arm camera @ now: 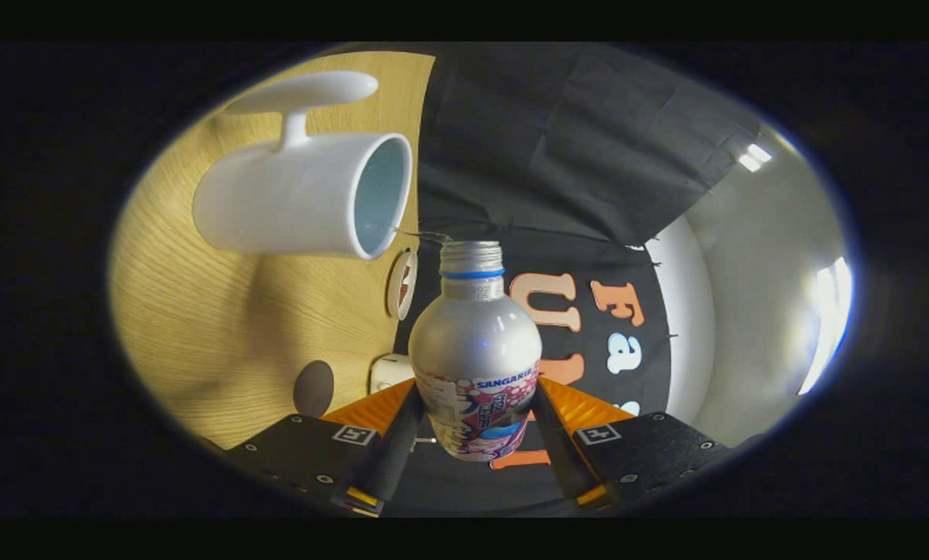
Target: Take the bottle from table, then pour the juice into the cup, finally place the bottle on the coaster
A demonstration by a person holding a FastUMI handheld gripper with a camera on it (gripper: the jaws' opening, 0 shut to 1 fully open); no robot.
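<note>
Counter (200, 342): appears rolled sideways, since the gripper (476, 428) is tipped for pouring.
Cup (301, 198): beyond the jaws, mouth facing the bottle neck.
Bottle (476, 350): clamped between both jaws, uncapped mouth just beside the cup rim.

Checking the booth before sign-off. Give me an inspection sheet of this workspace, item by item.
Surface: wooden table, seen rotated because the camera is tilted over.
Job's things: bottle, cap off, mouth near the rim of the white cup; no juice stream visible. A round coaster lies on the table beyond the bottle.
Clutter: a dark round disc and a small white object on the table.
Grippers: tongs shut on the bottle, one finger on each side of its lower body.
Cables: nothing seen.
Surroundings: black cloth wall; ceiling lights.
</note>
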